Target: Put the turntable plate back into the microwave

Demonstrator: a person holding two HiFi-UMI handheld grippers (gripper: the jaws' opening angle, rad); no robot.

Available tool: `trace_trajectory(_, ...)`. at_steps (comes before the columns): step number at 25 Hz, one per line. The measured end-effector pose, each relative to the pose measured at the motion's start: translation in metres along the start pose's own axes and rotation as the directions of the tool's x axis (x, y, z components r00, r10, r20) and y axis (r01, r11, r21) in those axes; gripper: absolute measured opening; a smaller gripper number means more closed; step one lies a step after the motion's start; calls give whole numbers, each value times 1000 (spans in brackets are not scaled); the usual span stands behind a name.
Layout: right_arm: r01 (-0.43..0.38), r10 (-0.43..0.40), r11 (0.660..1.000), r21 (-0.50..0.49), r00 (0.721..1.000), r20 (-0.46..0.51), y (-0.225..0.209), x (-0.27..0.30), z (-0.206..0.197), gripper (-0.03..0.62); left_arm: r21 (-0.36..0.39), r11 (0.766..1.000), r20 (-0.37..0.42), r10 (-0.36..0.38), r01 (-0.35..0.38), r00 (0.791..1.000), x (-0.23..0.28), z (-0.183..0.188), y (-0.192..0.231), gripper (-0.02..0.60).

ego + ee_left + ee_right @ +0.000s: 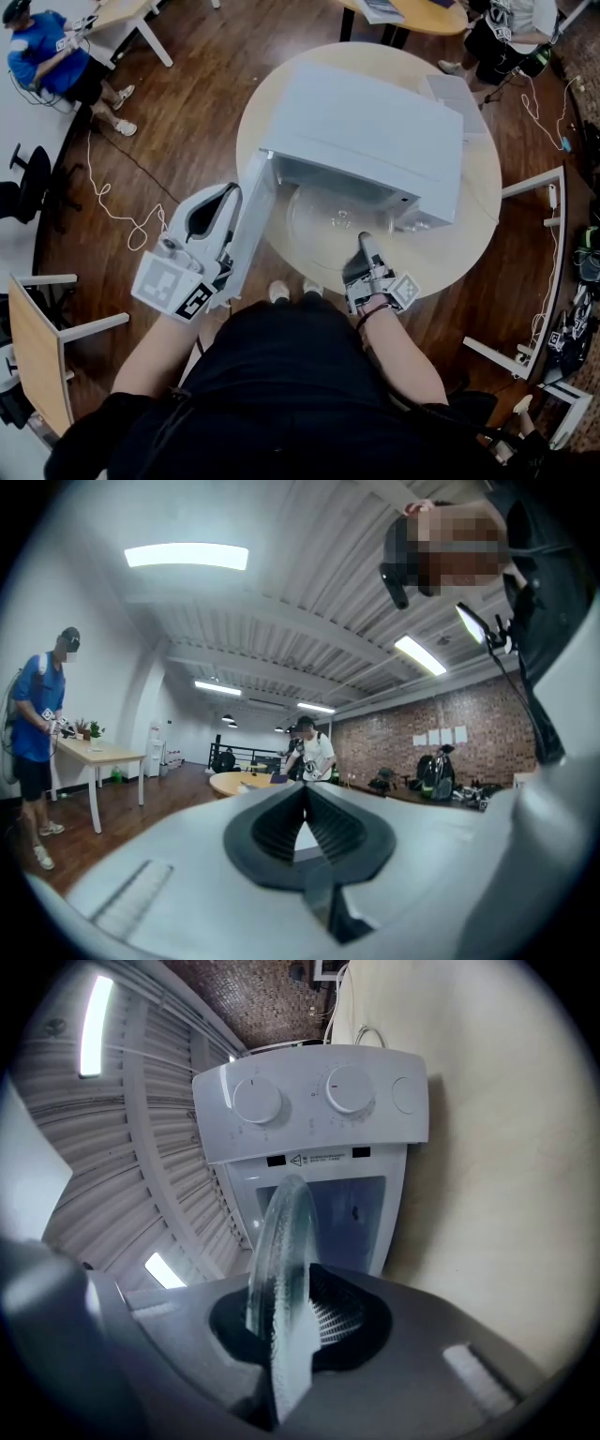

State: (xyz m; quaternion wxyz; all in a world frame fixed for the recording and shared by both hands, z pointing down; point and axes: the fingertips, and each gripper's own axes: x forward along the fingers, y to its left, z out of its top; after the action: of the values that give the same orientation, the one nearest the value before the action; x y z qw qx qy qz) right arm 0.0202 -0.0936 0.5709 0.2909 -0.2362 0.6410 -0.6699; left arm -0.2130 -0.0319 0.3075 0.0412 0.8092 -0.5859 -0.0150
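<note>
The turntable plate (323,225) is clear glass, so it is hard to see from the head view. Only a faint round rim and a few shiny spots show. Its far side goes under the top of the microwave (366,131) and is hidden there. The inside of the microwave is hidden from above too. In the right gripper view the plate (281,1241) shows edge-on as a thin curved strip, and its near end is blurry and cut off by the tool's own body.

The right hand (380,295) reaches out from the body toward the microwave's open front. The right tool (364,242) points flat at it, and its jaws are clenched on the near rim of the plate. The left arm (155,352) reaches out to the left, and the left tool (223,204) sits just beside the open door (251,220). I cannot tell if it touches the door. In the left gripper view its jaws are pressed together with nothing between them, and it looks out at the room.

The plate is round and see-through, with a bumpy, frosty edge. It lies flat, low over the round worktop (450,253), partly inside the opening. The microwave is white with two round knobs (347,1089)
</note>
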Motion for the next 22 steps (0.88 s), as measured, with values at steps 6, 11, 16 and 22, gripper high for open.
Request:
trace_trajectory(6,2,-2,1000,-2,1000,3,-5,10,0,37,2,1000,-9,-8,8,1000,9,-4,-1,3)
trace_trajectory(11,-3,3,1000,3,1000,5,-5,19,-2,37,-3,1000,-11,-12,12,1000,17,-5,3,3)
trace_trajectory(16,-5,4,1000,2,1000,10,-4,26,-4,37,-2,1000,-11,-19,19,1000,25,-5,7,3)
trace_trajectory(22,-2,2,1000,-5,1000,18,-5,30,-4,37,5,1000,-13,-18,18,1000,32,-8,13,3)
